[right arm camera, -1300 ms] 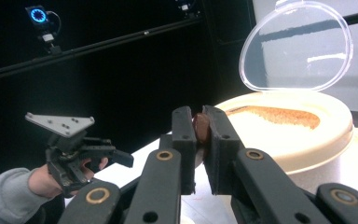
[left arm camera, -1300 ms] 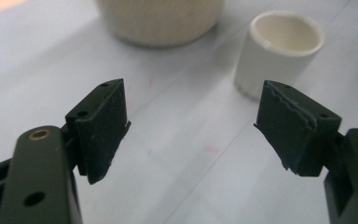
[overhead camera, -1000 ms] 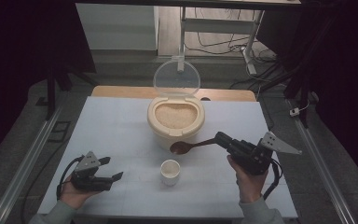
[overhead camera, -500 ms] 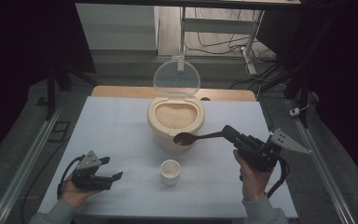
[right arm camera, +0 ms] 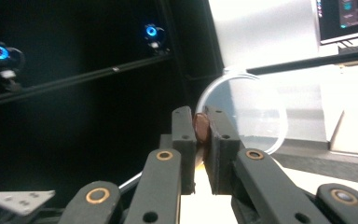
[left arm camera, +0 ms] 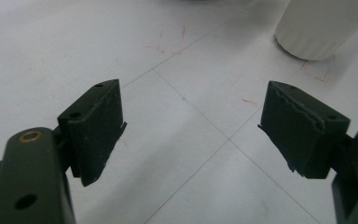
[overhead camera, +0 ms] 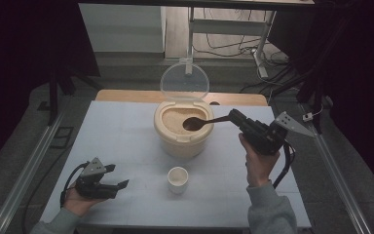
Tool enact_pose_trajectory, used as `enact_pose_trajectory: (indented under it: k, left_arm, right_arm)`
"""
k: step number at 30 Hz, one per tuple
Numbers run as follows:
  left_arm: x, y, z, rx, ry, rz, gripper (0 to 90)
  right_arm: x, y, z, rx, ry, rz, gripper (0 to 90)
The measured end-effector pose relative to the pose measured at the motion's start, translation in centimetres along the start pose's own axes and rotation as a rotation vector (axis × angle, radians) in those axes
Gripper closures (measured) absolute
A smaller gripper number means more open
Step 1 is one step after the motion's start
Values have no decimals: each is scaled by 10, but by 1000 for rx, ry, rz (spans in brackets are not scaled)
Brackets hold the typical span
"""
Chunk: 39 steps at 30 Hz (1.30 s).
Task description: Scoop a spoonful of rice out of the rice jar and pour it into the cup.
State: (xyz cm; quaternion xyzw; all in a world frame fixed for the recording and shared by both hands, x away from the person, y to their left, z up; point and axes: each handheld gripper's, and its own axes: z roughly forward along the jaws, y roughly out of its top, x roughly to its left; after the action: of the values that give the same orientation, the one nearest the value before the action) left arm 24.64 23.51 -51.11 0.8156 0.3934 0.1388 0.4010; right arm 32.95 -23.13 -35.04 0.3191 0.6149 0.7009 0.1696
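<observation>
Black tongs (overhead camera: 114, 185) with brass-ringed screw holes, grey three-cornered plates, trailing black cables; grey sleeves at the wrists.

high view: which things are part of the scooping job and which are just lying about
In the job:
- dark brown wooden spoon, clamped in the right gripper
- cream round tub of pale grain, clear lid up
- small white cup

Just lying about:
- left gripper, open, resting on the white table
- floor cables
</observation>
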Motion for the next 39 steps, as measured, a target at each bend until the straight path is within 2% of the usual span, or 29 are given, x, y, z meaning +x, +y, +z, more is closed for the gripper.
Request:
enact_pose_trajectory:
  k: [2, 8, 9, 10, 11, 12, 13, 14, 17, 21, 25, 29, 31, 32, 33, 34, 38, 39]
  left_arm:
    - [0, 0, 0, 1, 0, -1, 209]
    - [-1, 1, 2, 4, -5, -1, 209]
    - [-1, 1, 2, 7, -6, 3, 209]
    - [0, 1, 2, 7, -5, 1, 209]
    - [0, 1, 2, 6, -5, 0, 209]
    - [0, 1, 2, 5, -5, -2, 209]
    - [0, 1, 2, 6, -4, -2, 209]
    - [1, 1, 2, 7, -5, -3, 209]
    - [1, 0, 3, 9, -5, -5, 209]
    - [1, 0, 3, 14, -5, -3, 208]
    - [1, 0, 3, 13, -5, -7, 208]
    - [1, 0, 3, 15, -4, -7, 208]
    - [1, 0, 3, 14, -5, -8, 208]
    - [1, 0, 3, 14, -5, -7, 208]
    - [1, 0, 3, 13, -5, -7, 208]
    - [1, 0, 3, 13, -5, -7, 208]
    - [1, 0, 3, 13, -6, -7, 208]
    - [1, 0, 3, 13, -7, -8, 209]
  right_arm:
    - [-6, 1, 11, 21, -42, -12, 835]
    - [-13, 0, 27, 55, -100, -38, 835]
    - [-14, 0, 32, 69, -120, -55, 835]
    - [-14, 0, 32, 69, -120, -55, 835]
    - [-15, 1, 36, 83, -139, -75, 835]
    - [-15, 1, 36, 83, -139, -75, 835]
    - [-14, 1, 39, 97, -161, -106, 835]
    - [-14, 1, 39, 97, -161, -106, 835]
    - [-11, 1, 44, 122, -198, -162, 835]
    - [-9, 0, 49, 135, -215, -191, 835]
    - [-5, -4, 55, 169, -244, -256, 835]
    - [-4, -9, 59, 198, -249, -278, 835]
    - [-5, -14, 63, 215, -247, -267, 835]
    - [-6, -17, 64, 222, -242, -252, 835]
    - [-9, -23, 67, 228, -232, -200, 835]
    - [-9, -23, 67, 228, -232, -200, 835]
    - [-22, -33, 68, 228, -217, -60, 835]
    - [-28, -36, 67, 221, -213, 6, 834]
